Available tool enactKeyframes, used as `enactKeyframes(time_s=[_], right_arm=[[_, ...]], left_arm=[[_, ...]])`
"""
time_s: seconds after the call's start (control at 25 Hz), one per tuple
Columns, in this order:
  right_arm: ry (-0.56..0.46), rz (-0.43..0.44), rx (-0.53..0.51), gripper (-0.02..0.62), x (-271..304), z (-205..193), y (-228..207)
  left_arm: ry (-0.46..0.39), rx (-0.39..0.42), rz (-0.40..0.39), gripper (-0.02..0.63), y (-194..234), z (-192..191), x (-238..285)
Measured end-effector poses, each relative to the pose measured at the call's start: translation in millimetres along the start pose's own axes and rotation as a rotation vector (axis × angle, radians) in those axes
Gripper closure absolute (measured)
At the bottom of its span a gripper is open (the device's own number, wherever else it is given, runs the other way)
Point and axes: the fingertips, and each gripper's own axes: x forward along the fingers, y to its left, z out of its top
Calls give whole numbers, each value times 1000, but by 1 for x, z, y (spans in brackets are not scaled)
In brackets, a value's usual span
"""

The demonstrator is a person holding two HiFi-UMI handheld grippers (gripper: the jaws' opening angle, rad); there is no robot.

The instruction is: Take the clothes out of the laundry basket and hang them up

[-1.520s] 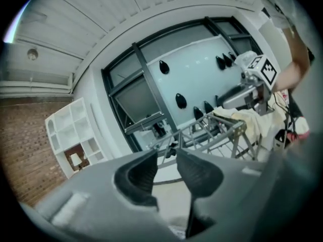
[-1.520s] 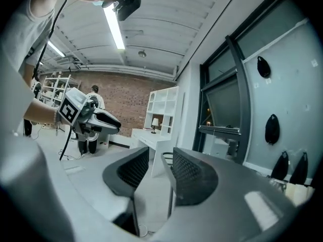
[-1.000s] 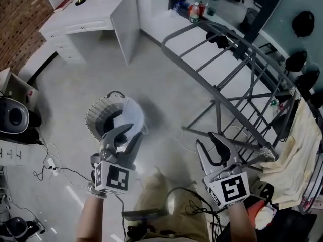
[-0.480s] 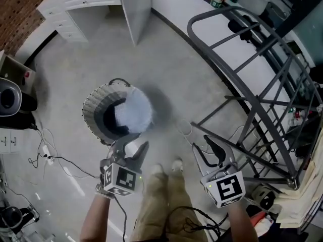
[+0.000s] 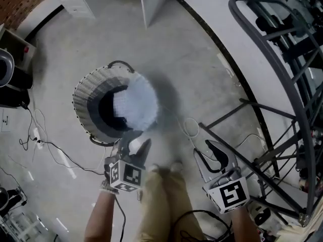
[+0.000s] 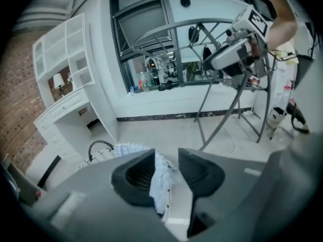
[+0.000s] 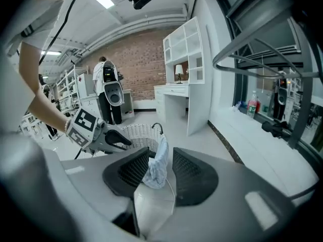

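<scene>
Basket left of centre in my head view: a round white wicker laundry basket [image 5: 81,92] sits on the grey concrete floor [image 5: 202,49], and a pale blue cloth [image 5: 136,102] hangs over its right-hand rim, with dark fabric down inside. My left gripper [image 5: 137,144] is at lower centre, just below that cloth in the frame but not touching it. Its jaws have just been opening and stand apart, with nothing between the pads. Looking along them, I see the blue cloth only through the gap, out at the basket. My right gripper [image 5: 206,151] is further right, well apart from the basket. Its jaws are parted too and hold nothing, and its own view shows the basket and cloth beyond the tips. The dark grey tubular drying rack [image 5: 272,60] runs down the right edge.
</scene>
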Motion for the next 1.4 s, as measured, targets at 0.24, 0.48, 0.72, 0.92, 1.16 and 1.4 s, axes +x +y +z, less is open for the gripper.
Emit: enactKeyframes(time_s=[0.24,0.48,0.72,0.92,1.16,1.4], right_arm=[[8,42,-17,462,32,-41,-7],[32,46,46,462,48,-68,-17],[19,58,37,462,50,-80,-23],[19,49,38,462,42,-76,-27],[6,44,36,462,26,-43,-18],[-8,32,37,462,1,12,-6]], left_arm=[[50,-12,70,457,-3,-49,54],[155,-35,134,457,0,-89,90],[244,-5,168,533,1,-107,107],[188,-34,185,600,6,-86,90],[120,-72,218,601,40,-37,43],[51,-29,264,601,82,37,-16]])
